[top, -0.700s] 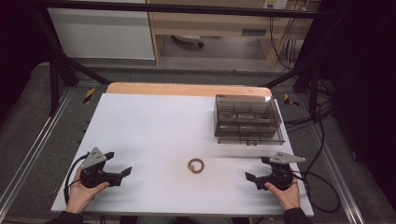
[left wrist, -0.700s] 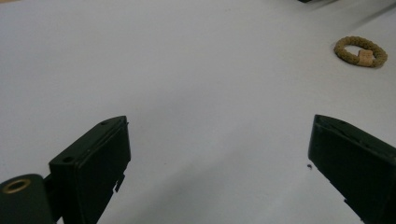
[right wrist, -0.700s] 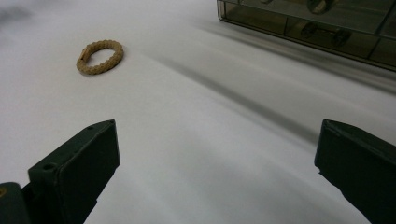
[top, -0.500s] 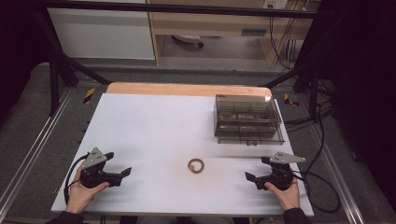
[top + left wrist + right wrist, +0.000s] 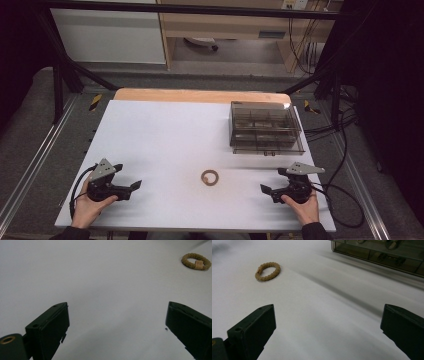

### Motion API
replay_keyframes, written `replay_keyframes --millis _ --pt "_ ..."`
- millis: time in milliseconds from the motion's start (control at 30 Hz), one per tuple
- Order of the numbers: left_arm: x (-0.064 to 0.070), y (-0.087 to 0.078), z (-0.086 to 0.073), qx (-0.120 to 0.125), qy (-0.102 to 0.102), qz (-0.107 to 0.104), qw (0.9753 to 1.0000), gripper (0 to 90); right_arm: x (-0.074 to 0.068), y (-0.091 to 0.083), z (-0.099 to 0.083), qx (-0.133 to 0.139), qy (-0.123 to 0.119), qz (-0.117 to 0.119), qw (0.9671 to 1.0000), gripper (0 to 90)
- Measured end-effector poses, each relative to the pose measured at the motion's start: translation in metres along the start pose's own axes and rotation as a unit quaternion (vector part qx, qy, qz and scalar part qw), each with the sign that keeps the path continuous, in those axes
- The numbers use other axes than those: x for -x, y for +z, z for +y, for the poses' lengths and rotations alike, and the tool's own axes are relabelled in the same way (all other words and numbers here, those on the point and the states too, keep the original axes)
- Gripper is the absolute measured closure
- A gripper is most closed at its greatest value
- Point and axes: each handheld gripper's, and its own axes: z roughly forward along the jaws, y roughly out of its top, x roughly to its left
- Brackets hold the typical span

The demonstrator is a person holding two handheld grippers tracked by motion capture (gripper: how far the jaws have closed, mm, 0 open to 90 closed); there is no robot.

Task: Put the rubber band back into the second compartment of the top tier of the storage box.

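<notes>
white table [image 5: 165,140]: flat work surface with a bare wooden strip [image 5: 200,95] along its far edge; taken here as the landmark for all places below.

beaded ring [image 5: 210,177]: small tan loop of beads with one paler square bead, lying flat on the table toward its near edge, about midway across. it sits between the two grippers, touching neither. in the left gripper view it appears at upper right [image 5: 196,261]; in the right gripper view at upper left [image 5: 267,271].

compartment box [image 5: 265,128]: smoky translucent case with inner dividers, standing on the table's far right part, well apart from the ring. small items lie in its compartments, too blurred to identify. its front wall shows at the top of the right gripper view [image 5: 377,255].

left gripper [image 5: 131,187]: held in the person's left hand [image 5: 87,207] at the table's near left corner, jaws pointing inward toward the ring. jaws spread wide, nothing between them; same in its own view [image 5: 117,322], bare table under the gap.

right gripper [image 5: 266,190]: held in the person's right hand [image 5: 305,207] at the table's near right corner, jaws pointing inward toward the ring. jaws spread wide and empty; same in its own view [image 5: 328,323].

cables [image 5: 340,200]: black, trailing off the table's right side from the right gripper.
</notes>
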Motion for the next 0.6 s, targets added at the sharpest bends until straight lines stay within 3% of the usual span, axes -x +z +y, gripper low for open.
replay_keyframes --millis 600 --pt "-0.001 0.001 -0.002 -0.002 -0.009 0.002 1.0 4.2 -0.015 0.014 0.009 0.0 -0.01 0.015 0.9998 0.7"
